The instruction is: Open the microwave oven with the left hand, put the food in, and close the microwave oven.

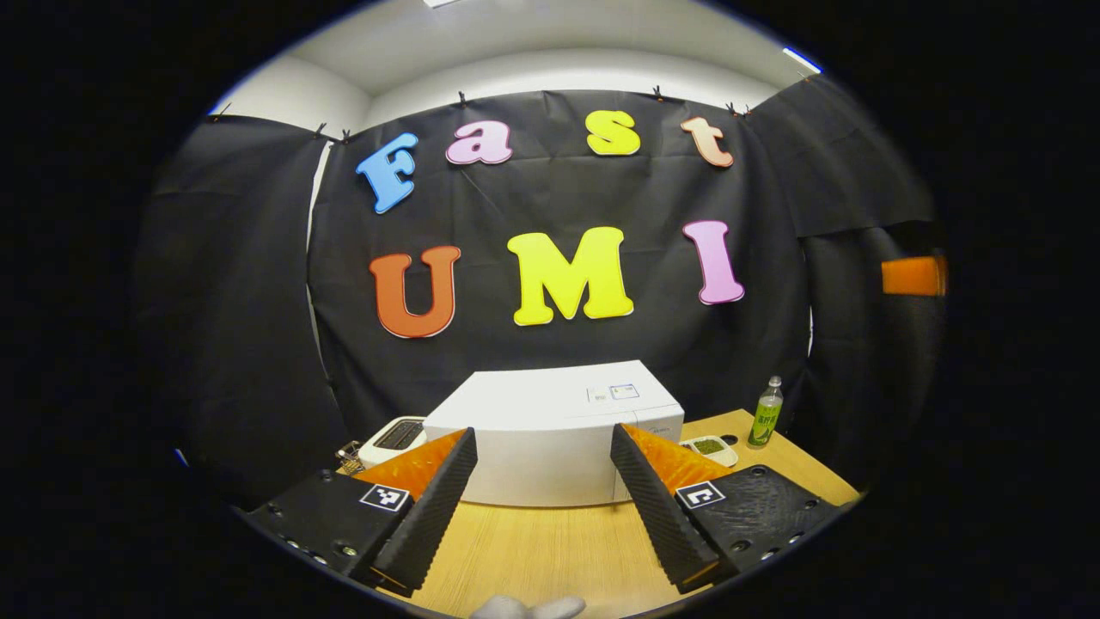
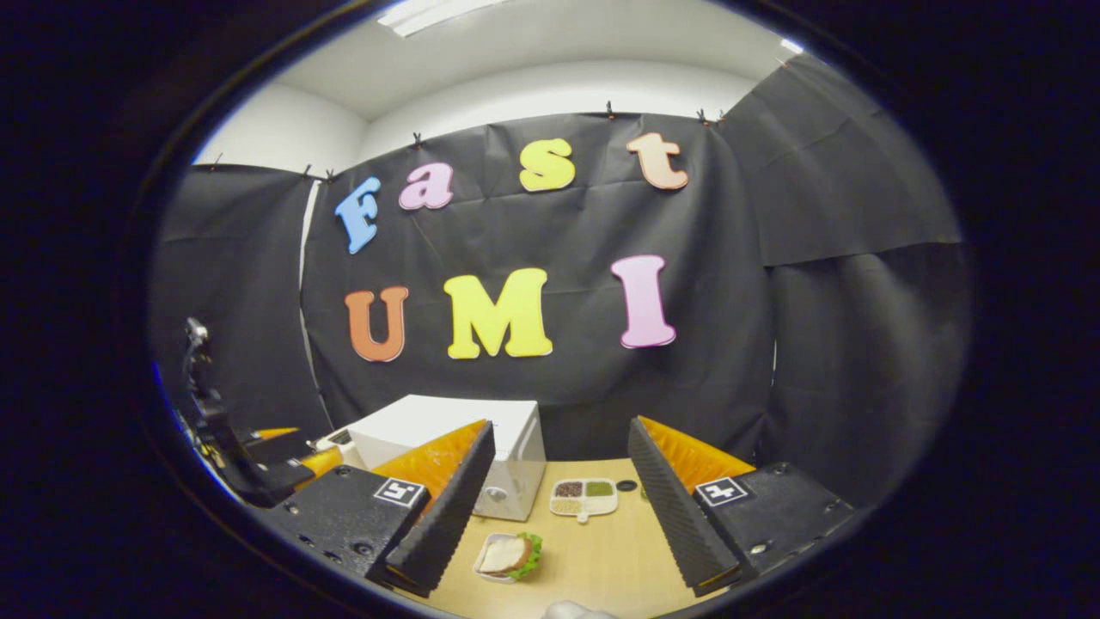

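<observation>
light wood table [image 1: 550,550] inside a booth hung with black cloth, white wall and ceiling above it. white microwave [image 1: 550,434] sits shut at the back of the table, small stickers on its top, too small to read. white toaster [image 1: 394,437] just beside it on one side; on the other side a white divided tray [image 2: 584,497] with grains in its compartments, and a green bottle [image 1: 766,414] standing upright near the table's far corner, label not legible. square black-and-white marker tags on both gripper bodies.

left gripper [image 1: 543,464] spread wide, holding nothing, touching nothing, pointed at the microwave front from a short way off.

right gripper [image 2: 559,477] also spread wide and empty, hanging over the table. in the right gripper view the food, a sandwich [image 2: 509,554] with lettuce in a small white dish, lies on the table in front of the microwave's corner, between the fingers and apart from both
</observation>
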`<action>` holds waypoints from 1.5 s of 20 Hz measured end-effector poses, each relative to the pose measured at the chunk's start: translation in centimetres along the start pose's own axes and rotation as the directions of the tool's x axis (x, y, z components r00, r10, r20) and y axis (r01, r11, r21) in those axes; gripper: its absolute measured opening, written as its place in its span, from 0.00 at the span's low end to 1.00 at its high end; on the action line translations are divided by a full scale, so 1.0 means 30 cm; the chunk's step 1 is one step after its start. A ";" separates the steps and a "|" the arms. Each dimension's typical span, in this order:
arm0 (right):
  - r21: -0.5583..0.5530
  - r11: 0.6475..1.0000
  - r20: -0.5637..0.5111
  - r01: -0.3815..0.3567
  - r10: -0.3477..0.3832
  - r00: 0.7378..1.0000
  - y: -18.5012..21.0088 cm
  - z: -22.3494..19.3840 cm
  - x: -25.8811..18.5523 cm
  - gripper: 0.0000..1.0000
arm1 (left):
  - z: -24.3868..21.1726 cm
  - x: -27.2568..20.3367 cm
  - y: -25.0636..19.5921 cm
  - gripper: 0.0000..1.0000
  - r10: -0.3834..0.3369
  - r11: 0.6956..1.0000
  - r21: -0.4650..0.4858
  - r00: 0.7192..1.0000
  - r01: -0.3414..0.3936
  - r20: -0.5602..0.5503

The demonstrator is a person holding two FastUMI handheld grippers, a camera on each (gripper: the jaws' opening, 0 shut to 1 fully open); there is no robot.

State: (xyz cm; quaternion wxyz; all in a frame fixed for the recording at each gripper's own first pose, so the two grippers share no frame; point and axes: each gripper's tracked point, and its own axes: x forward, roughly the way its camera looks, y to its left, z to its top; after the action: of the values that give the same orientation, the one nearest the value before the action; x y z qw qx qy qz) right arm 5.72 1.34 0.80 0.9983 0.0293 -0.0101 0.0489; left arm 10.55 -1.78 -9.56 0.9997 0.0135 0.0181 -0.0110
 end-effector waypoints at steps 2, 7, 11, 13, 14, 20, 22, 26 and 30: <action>-0.013 1.000 -0.021 -0.006 0.006 1.000 -0.010 -0.005 0.011 0.92 | -0.096 0.085 -0.059 0.96 -0.030 0.999 -0.013 1.000 0.030 -0.004; -0.127 0.989 -0.054 0.078 -0.086 0.995 -0.105 0.016 -0.023 0.92 | -0.356 0.313 -0.225 0.96 -0.085 0.996 -0.022 0.993 0.084 -0.083; -0.176 0.974 -0.079 0.142 -0.157 0.984 -0.171 0.006 -0.062 0.92 | -0.417 0.462 -0.319 0.95 -0.102 0.995 -0.011 0.993 0.101 -0.067; -0.189 0.969 -0.101 0.156 -0.177 0.979 -0.187 -0.011 -0.078 0.99 | -0.446 0.523 -0.327 0.92 -0.101 0.995 -0.024 0.993 0.100 -0.066; -0.200 0.966 -0.105 0.165 -0.189 0.976 -0.199 -0.012 -0.086 1.00 | -0.452 0.548 -0.331 0.89 -0.108 0.994 -0.036 0.992 0.106 -0.058; -0.212 0.962 -0.125 0.172 -0.202 0.971 -0.203 -0.017 -0.088 1.00 | -0.503 0.601 -0.357 0.28 -0.186 0.979 -0.098 0.979 0.178 -0.086; -0.214 0.964 -0.124 0.160 -0.190 0.974 -0.183 -0.010 -0.082 0.99 | -0.509 0.599 -0.358 0.23 -0.197 0.977 -0.100 0.977 0.188 -0.085; -0.216 0.967 -0.125 0.135 -0.164 0.978 -0.144 -0.008 -0.076 0.99 | -0.507 0.599 -0.352 0.10 -0.200 0.976 -0.111 0.975 0.189 -0.095; -0.216 0.970 -0.117 0.114 -0.141 0.983 -0.120 0.004 -0.065 1.00 | -0.510 0.587 -0.353 0.06 -0.211 0.973 -0.121 0.972 0.198 -0.107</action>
State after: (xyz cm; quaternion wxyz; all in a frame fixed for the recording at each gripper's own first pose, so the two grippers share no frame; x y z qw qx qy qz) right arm 4.13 -2.44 0.67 0.9954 -0.0782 0.0525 -0.0149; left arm 27.36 -12.32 -25.75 0.9896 -0.0424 0.0796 -0.1120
